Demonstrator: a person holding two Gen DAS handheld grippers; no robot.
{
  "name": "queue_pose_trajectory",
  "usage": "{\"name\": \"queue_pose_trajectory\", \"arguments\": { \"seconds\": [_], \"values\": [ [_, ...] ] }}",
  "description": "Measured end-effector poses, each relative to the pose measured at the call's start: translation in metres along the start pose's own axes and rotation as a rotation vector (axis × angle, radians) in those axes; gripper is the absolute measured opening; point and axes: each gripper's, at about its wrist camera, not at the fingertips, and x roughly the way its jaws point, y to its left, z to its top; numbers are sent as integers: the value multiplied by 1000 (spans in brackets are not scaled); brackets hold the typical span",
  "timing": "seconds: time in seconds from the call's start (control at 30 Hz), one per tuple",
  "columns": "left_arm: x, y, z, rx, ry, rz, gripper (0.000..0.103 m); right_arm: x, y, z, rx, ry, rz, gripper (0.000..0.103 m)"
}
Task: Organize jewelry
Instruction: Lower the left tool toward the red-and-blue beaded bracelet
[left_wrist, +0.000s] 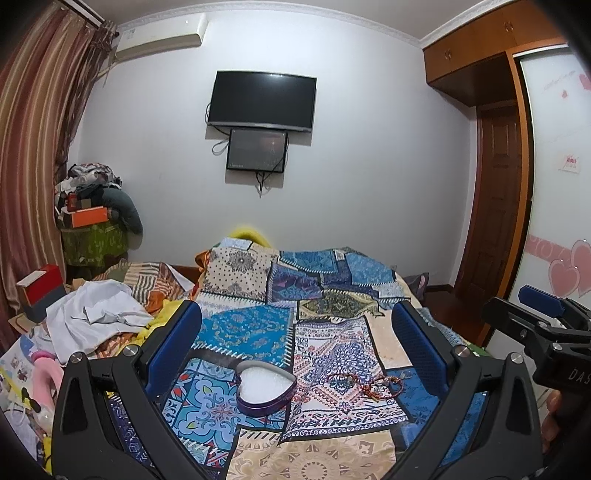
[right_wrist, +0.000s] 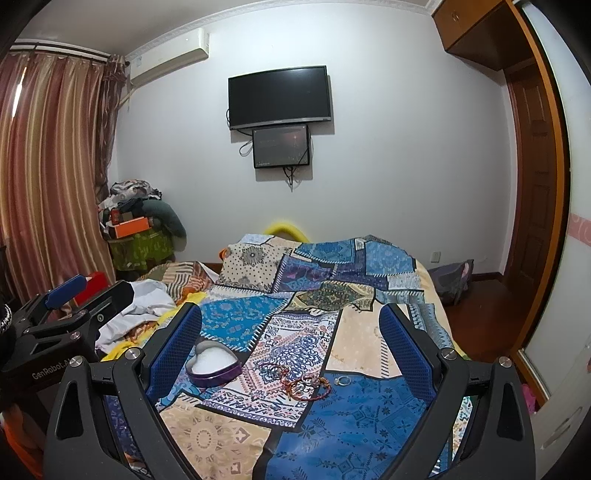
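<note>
- Heart box (right_wrist: 214, 363): purple wall, white lining, lidless; point faces the tongs.
- Bracelets (right_wrist: 295, 382): red cords strung rightward to the ring (right_wrist: 342, 380).
- Left tongs (left_wrist: 295, 345), right tongs (right_wrist: 291, 341): wide, empty, above the bed (right_wrist: 362, 424).

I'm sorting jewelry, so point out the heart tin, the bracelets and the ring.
heart tin (right_wrist: 213, 363): right wrist view, white lining.
bracelets (right_wrist: 295, 384): right wrist view, middle of pile.
ring (right_wrist: 342, 381): right wrist view, its band.

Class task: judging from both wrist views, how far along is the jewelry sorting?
Done: nothing visible; the heart-shaped box sits open with only its white lining showing. In hand: nothing; left gripper and right gripper hover open over the bedspread. Left: the bracelets and ring lie beside the box.
</note>
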Motion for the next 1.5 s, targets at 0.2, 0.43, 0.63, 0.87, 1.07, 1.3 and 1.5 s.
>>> {"name": "queue_pose_trajectory", "arguments": {
  "seconds": [0.2, 0.43, 0.63, 0.87, 1.07, 1.3, 1.5],
  "values": [
    [28, 0, -6, 3, 53, 7, 103, 23, -11, -4, 17, 50, -5, 96],
    [77, -4, -24, 15, 183, -11, 103, 49, -27, -17, 8, 121, -44, 96],
    [117, -10, -49, 31, 303, -25, 103, 72, -47, -29, 6, 201, -104, 96],
    [158, -25, -79, 64, 454, -58, 103, 98, -80, -50, 58, 320, -161, 96],
    [184, -31, -98, 65, 530, -72, 103, 116, -98, -65, 80, 400, -154, 96],
    [196, -42, -106, 88, 561, -152, 81, 134, -95, -76, 25, 438, -123, 96],
    [200, -59, -115, 127, 610, -236, 45, 148, -96, -82, 46, 464, -76, 95]
  ]
}}
